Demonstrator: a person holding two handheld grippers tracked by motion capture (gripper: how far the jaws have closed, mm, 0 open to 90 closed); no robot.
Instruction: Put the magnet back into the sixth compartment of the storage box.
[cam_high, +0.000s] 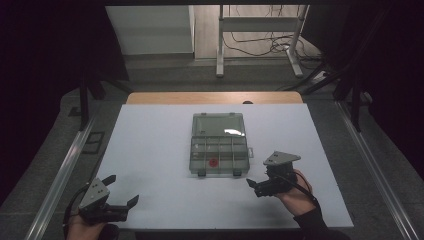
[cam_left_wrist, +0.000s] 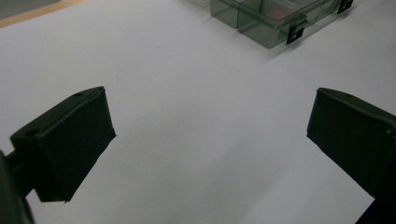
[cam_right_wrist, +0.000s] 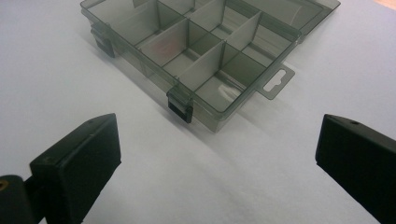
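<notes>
The left gripper (cam_high: 121, 191) sits nearest the camera in the high view, held in a hand (cam_high: 82, 227) over the near left corner of the white table top (cam_high: 150, 150). Its jaws stand wide apart with nothing but bare white surface between them. In the left gripper view, a corner of the clear plastic compartment box (cam_left_wrist: 266, 18) lies well ahead of the fingers (cam_left_wrist: 70, 140) and off to their right, with a small red item (cam_left_wrist: 279, 10) inside one compartment.

The right gripper (cam_high: 251, 188) is held in the other hand (cam_high: 295, 192), its jaws also spread wide and gripping nothing. The compartment box (cam_high: 218, 145) lies open near the middle of the table, lid folded back flat, just beyond this gripper and apart from it. In the right gripper view, the box's near corner, with a dark latch (cam_right_wrist: 180, 105) and a hang tab (cam_right_wrist: 275, 81), lies ahead between the two fingers (cam_right_wrist: 79, 163), near but not touching them. The red item (cam_high: 213, 161) rests in a front compartment.
</notes>
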